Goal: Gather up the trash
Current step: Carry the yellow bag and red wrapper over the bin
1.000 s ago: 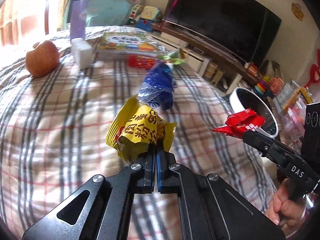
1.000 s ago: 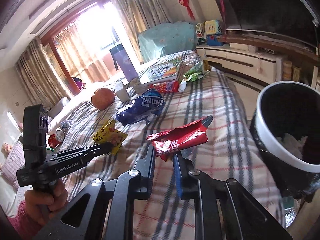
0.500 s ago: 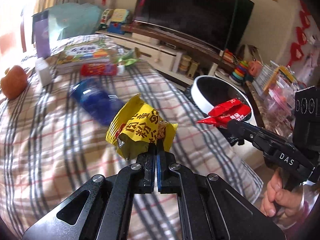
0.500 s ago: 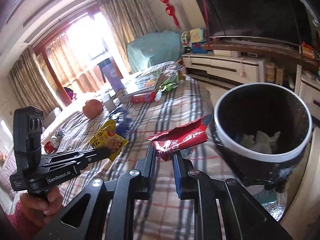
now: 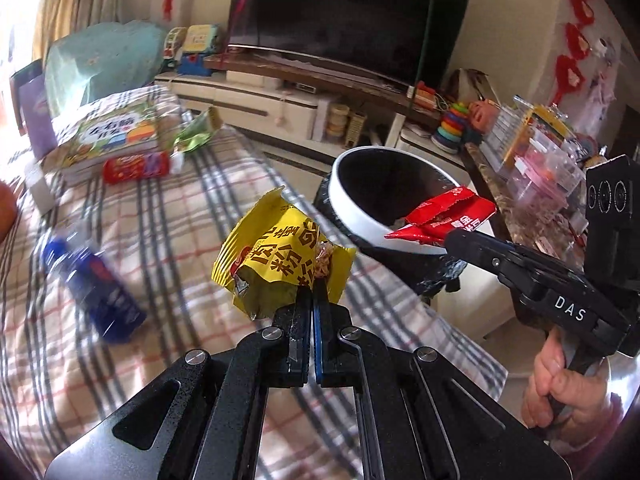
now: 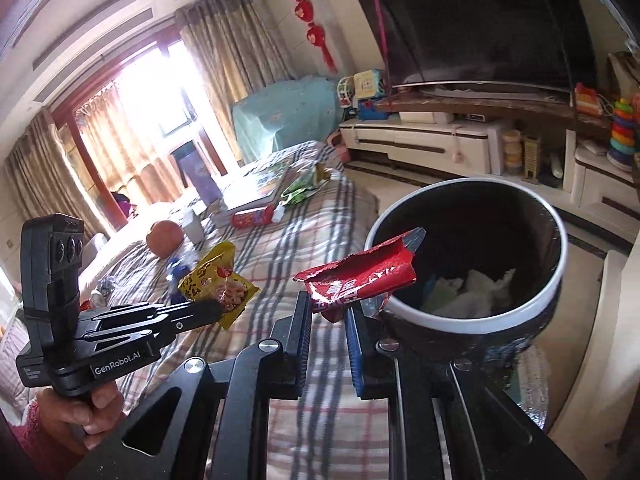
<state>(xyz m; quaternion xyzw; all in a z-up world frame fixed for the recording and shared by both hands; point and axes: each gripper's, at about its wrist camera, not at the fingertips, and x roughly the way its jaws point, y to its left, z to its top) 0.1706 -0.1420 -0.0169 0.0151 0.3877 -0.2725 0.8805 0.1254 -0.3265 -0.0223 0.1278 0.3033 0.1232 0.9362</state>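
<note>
Plaid bedding (image 5: 168, 216) is seen beside a white-rimmed bin (image 6: 472, 322). A yellow wrapper (image 5: 280, 256) is clamped by the left gripper (image 5: 311, 300) above the bed; a red wrapper (image 6: 356, 284) is gripped by the right gripper (image 6: 328, 316) at the bin's rim.

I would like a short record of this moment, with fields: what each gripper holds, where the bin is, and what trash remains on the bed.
left gripper: shut on yellow wrapper, held above the bed
right gripper: shut on red wrapper, its tip over the bin rim
bin: black, white rim, beside the bed; white crumpled paper inside
trash on bed: blue packet, red packet, green wrapper
other things on bed: book
</note>
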